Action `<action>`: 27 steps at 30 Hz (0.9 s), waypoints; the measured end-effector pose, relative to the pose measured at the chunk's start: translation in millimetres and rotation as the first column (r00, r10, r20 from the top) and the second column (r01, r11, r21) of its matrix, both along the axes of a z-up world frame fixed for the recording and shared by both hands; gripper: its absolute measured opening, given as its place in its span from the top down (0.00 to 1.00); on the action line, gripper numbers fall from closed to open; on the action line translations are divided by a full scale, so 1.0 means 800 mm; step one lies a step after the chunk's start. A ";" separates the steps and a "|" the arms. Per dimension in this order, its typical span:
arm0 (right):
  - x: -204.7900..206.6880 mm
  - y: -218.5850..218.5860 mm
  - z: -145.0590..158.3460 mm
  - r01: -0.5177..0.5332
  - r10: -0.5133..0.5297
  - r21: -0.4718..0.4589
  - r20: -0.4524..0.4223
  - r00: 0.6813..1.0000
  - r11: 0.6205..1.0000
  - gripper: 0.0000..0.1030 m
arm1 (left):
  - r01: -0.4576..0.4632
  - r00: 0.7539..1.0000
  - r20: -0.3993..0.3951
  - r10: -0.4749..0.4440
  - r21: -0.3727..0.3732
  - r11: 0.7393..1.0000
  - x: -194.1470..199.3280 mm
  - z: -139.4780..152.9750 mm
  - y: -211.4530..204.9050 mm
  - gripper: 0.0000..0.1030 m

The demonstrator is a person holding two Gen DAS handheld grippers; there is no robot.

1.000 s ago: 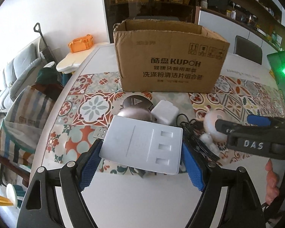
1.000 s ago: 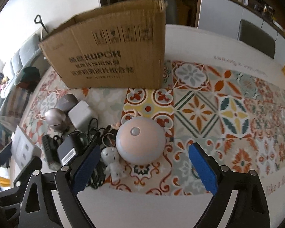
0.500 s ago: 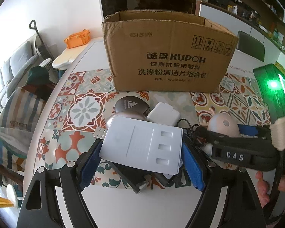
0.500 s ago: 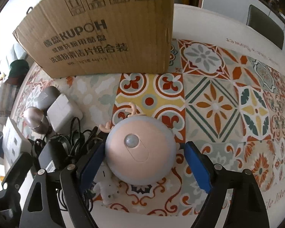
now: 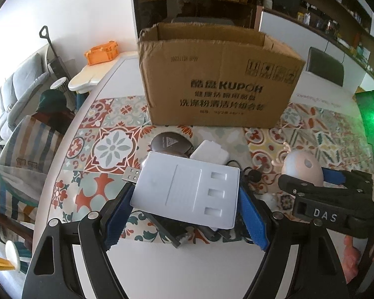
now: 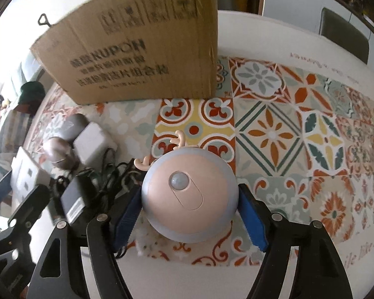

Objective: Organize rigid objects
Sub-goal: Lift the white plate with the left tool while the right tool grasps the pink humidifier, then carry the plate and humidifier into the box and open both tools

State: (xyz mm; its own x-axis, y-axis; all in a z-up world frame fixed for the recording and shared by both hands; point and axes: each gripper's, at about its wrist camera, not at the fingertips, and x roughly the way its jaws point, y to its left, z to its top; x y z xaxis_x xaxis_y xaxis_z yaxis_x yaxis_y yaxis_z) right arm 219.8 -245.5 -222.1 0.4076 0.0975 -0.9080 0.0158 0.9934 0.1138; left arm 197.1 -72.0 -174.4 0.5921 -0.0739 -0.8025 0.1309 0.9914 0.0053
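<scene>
My left gripper [image 5: 185, 199] is shut on a flat white socket panel [image 5: 187, 191], held tilted just above a pile of chargers; the panel [image 6: 25, 172] also shows at the left edge of the right wrist view. My right gripper [image 6: 189, 194] reaches down over a round pink night light with small antlers [image 6: 189, 199]. Its jaws are closing, with the blue pads close beside the dome's two sides. The left wrist view shows that right gripper [image 5: 324, 199] around the light [image 5: 301, 167]. An open brown cardboard box [image 5: 217, 84] stands behind on the patterned table mat.
Under and behind the panel lie a brown round device [image 5: 170, 142], a white adapter [image 5: 209, 150], a USB plug [image 5: 131, 174] and a black adapter with tangled cables [image 6: 73, 199]. A small white figurine [image 6: 144, 239] sits by the light. A chair with striped cloth [image 5: 20, 162] stands left.
My right gripper came down over the night light and its jaws narrowed around it. My left gripper stayed put with the white panel in it.
</scene>
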 end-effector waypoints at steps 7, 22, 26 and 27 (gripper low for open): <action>-0.030 0.008 0.061 0.003 -0.003 -0.007 0.088 0.996 1.000 0.28 | 0.008 0.998 0.062 -0.008 -0.005 1.000 -0.015 0.047 0.004 0.21; -0.050 0.013 0.176 0.034 -0.033 0.000 0.258 0.965 0.999 0.28 | 0.057 0.974 0.220 -0.052 -0.016 0.998 -0.013 0.145 0.010 0.21; -0.047 0.013 0.200 0.038 -0.036 0.000 0.301 0.953 0.999 0.28 | 0.067 0.969 0.242 -0.060 -0.021 0.998 -0.002 0.164 0.009 0.21; -0.046 0.013 0.206 0.040 -0.038 0.000 0.308 0.951 0.999 0.28 | 0.068 0.968 0.245 -0.061 -0.020 0.997 0.001 0.168 0.008 0.21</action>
